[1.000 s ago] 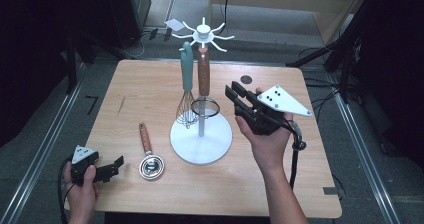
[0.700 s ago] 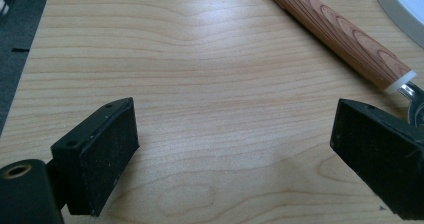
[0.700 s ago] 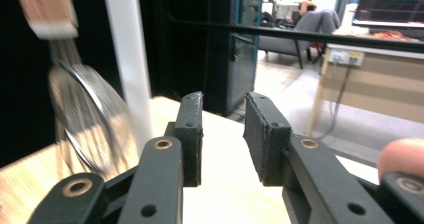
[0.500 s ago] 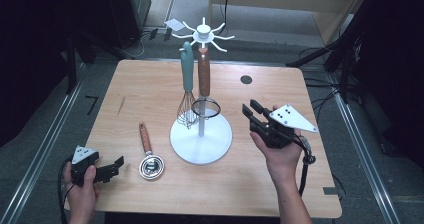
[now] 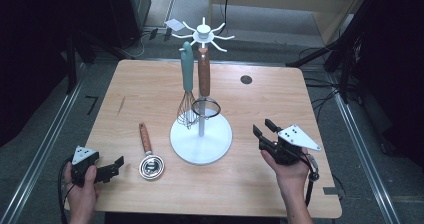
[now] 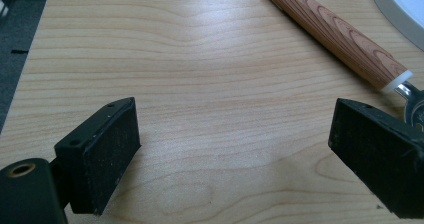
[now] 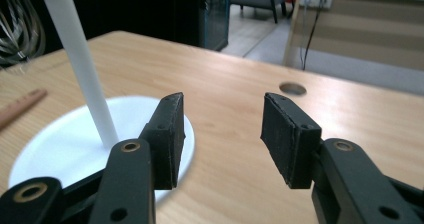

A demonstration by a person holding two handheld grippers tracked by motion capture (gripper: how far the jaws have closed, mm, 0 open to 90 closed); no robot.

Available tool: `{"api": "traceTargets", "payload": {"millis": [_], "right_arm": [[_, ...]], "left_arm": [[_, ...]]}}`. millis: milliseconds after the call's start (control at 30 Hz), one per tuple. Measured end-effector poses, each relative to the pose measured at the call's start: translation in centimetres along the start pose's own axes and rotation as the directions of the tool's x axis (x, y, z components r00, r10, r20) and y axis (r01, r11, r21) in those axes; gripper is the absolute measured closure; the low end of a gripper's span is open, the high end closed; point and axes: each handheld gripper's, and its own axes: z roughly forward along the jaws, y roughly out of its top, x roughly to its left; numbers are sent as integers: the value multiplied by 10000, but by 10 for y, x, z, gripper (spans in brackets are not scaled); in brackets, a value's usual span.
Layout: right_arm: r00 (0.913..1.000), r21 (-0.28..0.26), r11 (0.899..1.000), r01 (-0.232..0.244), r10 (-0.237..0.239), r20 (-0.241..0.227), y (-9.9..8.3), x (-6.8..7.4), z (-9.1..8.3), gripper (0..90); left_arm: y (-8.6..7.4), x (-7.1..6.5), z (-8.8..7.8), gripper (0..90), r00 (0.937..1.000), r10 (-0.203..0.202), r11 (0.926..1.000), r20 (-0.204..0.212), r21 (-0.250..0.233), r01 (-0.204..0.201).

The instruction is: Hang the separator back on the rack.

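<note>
High view, left tool (image 5: 116, 165): we hold it low at the near left corner of the table (image 5: 150, 84), jaws spread, nothing between them.
High view, right tool (image 5: 265, 130): we have it low over the table, right of the white stand (image 5: 201, 142); its jaws have just been opening, nothing between them.
High view, strainer (image 5: 149, 155): lying flat just right of our left tool, wooden handle pointing away.
High view, stand: a whisk (image 5: 186, 91) and a wooden-handled utensil (image 5: 204, 79) hang from it.
Left tool view: jaws wide apart over bare wood; the strainer (image 6: 345, 39) handle runs across the upper right.
Right tool view: jaws parted, empty; the stand (image 7: 65, 139) sits to their left.
</note>
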Motion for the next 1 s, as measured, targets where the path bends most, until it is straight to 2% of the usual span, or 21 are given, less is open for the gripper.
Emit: {"api": "traceTargets", "payload": {"millis": [100, 133, 200, 267, 367, 467, 533, 700, 767, 833, 933, 1000], "right_arm": [[9998, 26, 9998, -195, 195, -23, -17, -5, -2, 493], [9998, 26, 9998, -195, 195, -23, -17, -5, -2, 493], [9976, 307, 9975, -635, 626, 280, -33, -15, -6, 456], [9960, 358, 9961, -806, 791, 427, -37, -18, -8, 433], [9931, 312, 9969, -720, 688, 946, -50, -30, -17, 381], [9914, 406, 9967, -700, 650, 1132, -61, -35, -20, 357], [9901, 928, 9932, -708, 586, 1275, -74, -37, -22, 325], [9883, 1281, 9892, -713, 527, 1432, -79, -36, -18, 254], [9846, 1380, 9847, -1067, 852, 1528, -81, -37, -14, 212], [9837, 1461, 9828, -1126, 895, 1560, -82, -38, -12, 203], [9834, 1723, 9786, -1128, 851, 1603, -86, -38, -10, 191], [9834, 1753, 9778, -1148, 869, 1594, -87, -39, -10, 190]], "left_arm": [[0, -1, 0, 63, 10000, 8, 10000, -21, -6, -8], [0, -1, 0, 63, 10000, 24, 10000, -46, 12, -24], [0, -1, 0, 63, 10000, 45, 10000, 44, 5, -45], [0, 0, 0, 63, 10000, 34, 10000, 83, 13, -34], [0, 0, 0, 63, 10000, 16, 10000, 95, 12, -16], [0, 0, 0, 63, 10000, 28, 10000, 91, 54, -28], [0, -1, 1, 63, 9999, 142, 9998, 59, 106, -143], [0, -4, 0, 106, 9993, 299, 9995, -232, 119, -296], [0, -5, 1, 152, 9984, 423, 9989, -367, 236, -414], [0, -7, 2, 164, 9971, 526, 9983, -550, 279, -512], [0, -10, 2, 238, 9940, 764, 9967, -778, 337, -740], [0, -10, 3, 264, 9937, 777, 9966, -805, 319, -754]]}}
